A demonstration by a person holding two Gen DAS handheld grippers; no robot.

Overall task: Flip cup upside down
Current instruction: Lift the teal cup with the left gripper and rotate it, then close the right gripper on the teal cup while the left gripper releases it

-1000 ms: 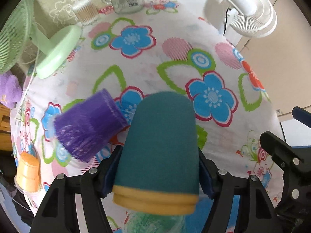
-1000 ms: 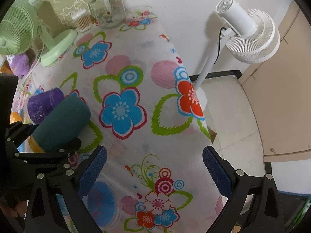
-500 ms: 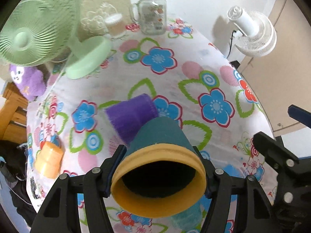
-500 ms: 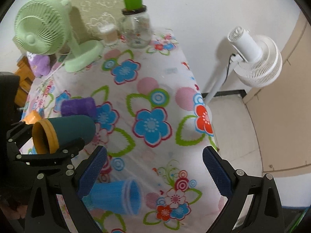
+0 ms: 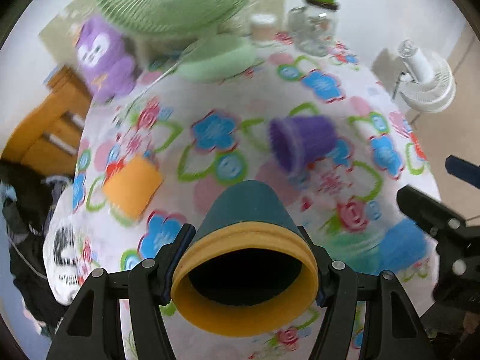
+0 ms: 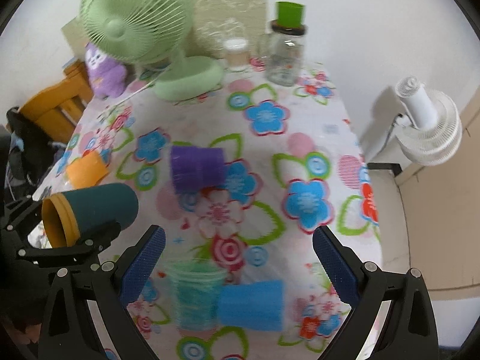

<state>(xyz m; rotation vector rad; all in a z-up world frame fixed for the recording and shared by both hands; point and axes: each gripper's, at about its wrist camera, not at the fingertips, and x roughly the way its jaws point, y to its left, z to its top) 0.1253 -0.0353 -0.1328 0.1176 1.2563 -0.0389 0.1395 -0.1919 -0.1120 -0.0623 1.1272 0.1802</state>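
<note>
My left gripper (image 5: 244, 265) is shut on a dark teal cup (image 5: 246, 210) with a yellow rim. It holds the cup on its side above the table, the open mouth facing the camera. The cup also shows in the right wrist view (image 6: 99, 207), at the left, held in the air by the left gripper (image 6: 75, 234). My right gripper (image 6: 238, 265) is open and empty, above a blue cup (image 6: 250, 306) and a clear green cup (image 6: 195, 294).
A floral tablecloth (image 6: 270, 156) covers the table. A purple cup (image 6: 196, 169) and an orange cup (image 6: 87, 169) lie on it. A green fan (image 6: 141, 27), a glass jar (image 6: 283, 57) and a small container (image 6: 235, 55) stand at the back. A white fan (image 6: 426, 126) stands to the right, off the table.
My left gripper has lifted and turned the teal cup, so its mouth now faces the camera. Both cameras have pulled back and tilted up, showing more of the table.
</note>
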